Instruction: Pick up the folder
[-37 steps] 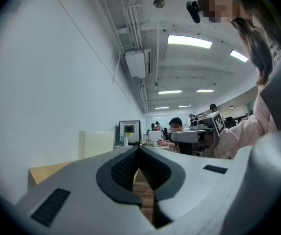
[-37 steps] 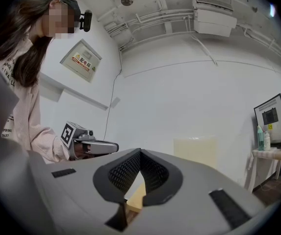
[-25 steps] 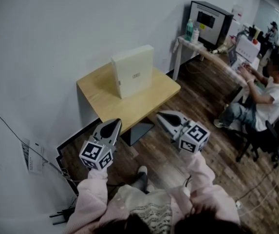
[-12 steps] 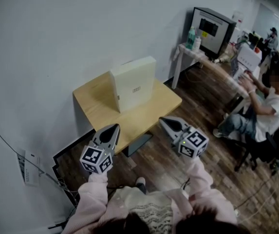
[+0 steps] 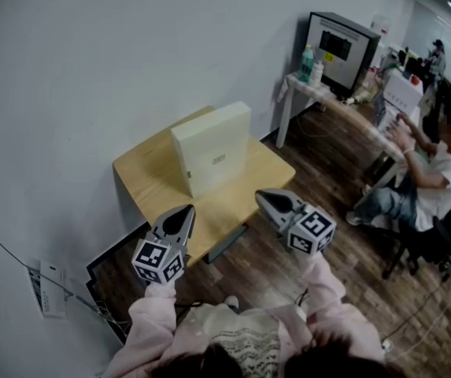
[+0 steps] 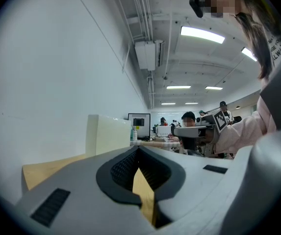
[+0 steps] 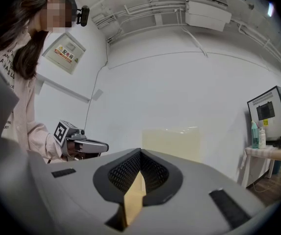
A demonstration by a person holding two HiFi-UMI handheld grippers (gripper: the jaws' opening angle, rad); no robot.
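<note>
- Head view: a plain, smooth white wall (image 5: 91, 69) runs behind everything.
- The tabletop (image 5: 142, 176) is a square slab of pale wood with a matte grain, pushed against that wall.
- The folder (image 5: 213, 148) is a thick, box-like cream thing with flat faces and crisp corners. It stands upright on one edge near the middle of the tabletop. Its broad face, which carries a small label, is turned towards me, its narrow spine is at the left end, and its top edge runs roughly along the wall. The face looks close to square, so I cannot name a long axis.
- My left claw (image 5: 184, 209) is grey plastic with ribbed black pads. It is closed on nothing and hangs over the near edge of the tabletop, apart from the folder.
- My right claw (image 5: 263, 197) is of the same make, also closed and empty. It is by the near right edge, short of the folder.
</note>
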